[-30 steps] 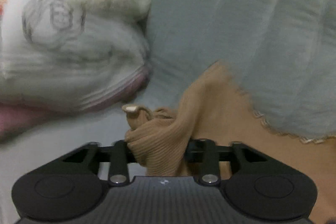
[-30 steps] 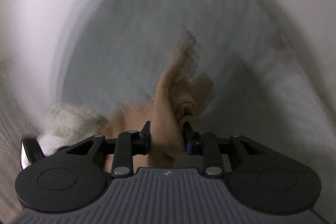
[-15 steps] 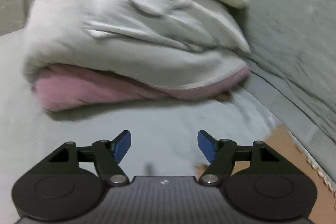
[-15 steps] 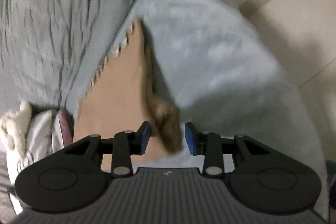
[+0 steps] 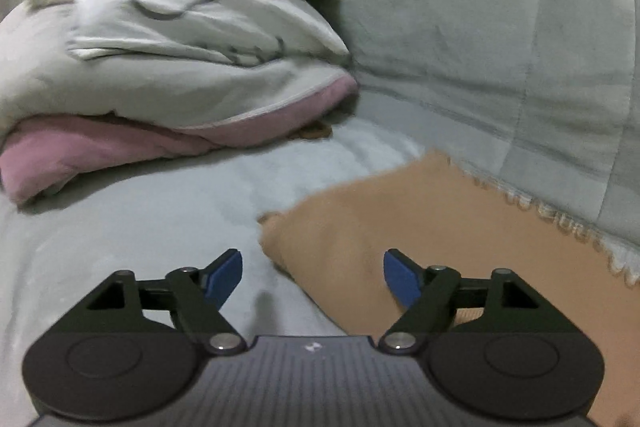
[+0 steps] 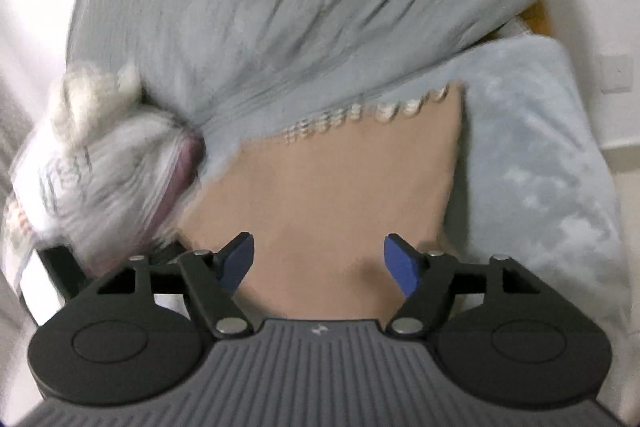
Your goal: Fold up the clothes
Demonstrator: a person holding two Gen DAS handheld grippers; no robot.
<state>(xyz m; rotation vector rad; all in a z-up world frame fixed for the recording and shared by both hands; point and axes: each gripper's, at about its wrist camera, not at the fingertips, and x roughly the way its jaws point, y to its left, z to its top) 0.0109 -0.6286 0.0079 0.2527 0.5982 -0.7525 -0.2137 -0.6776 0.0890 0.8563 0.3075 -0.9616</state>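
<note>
A tan garment [image 5: 420, 227] with a pale scalloped trim lies flat on the pale blue bed cover; it also shows in the right wrist view [image 6: 340, 195]. My left gripper [image 5: 313, 274] is open and empty, just above the garment's near left corner. My right gripper [image 6: 318, 261] is open and empty, hovering over the garment's near edge. The garment's nearest part is hidden behind both gripper bodies.
A pile of clothes [image 5: 160, 39], grey over pink with a white fluffy piece on top, sits left of the garment; it also shows in the right wrist view [image 6: 104, 163]. A crumpled grey-green quilt [image 6: 304, 19] lies behind. The bed cover [image 6: 532, 167] extends right to the bed's edge.
Both grippers were shut on the tan garment a second ago. They have let go and opened wide, and the garment now lies flat on the bed.
</note>
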